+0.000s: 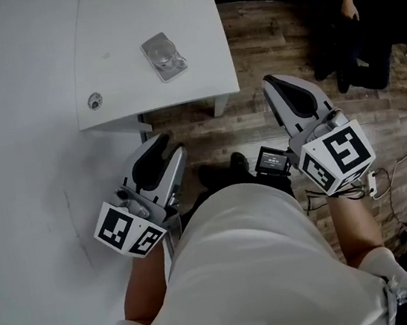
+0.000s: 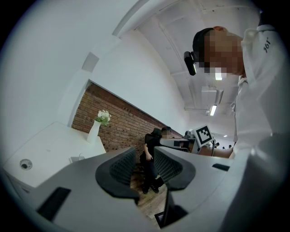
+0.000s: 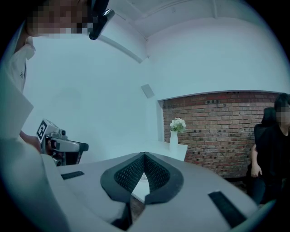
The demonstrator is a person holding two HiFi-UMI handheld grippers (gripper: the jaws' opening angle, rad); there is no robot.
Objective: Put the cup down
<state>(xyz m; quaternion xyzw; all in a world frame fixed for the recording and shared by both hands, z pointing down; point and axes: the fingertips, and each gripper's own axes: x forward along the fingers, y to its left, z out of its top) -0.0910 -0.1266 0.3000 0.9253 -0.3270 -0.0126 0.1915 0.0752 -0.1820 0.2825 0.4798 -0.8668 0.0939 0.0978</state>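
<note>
Already the cup (image 1: 164,56) rests on the table (image 1: 190,17), upper centre of the head view, well apart from both grippers. The left gripper (image 2: 144,156) gapes empty and the right gripper (image 3: 144,158) is clenched on nothing. A careless clenched reach could topple it.

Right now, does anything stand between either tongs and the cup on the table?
Nothing visible does. The cup stands alone on the white table. The left tongs and the right tongs are empty, short of the table's near edge.

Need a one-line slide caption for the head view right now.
Clear cup on the white table; left gripper open, right gripper shut, both empty, held short of the table.
</note>
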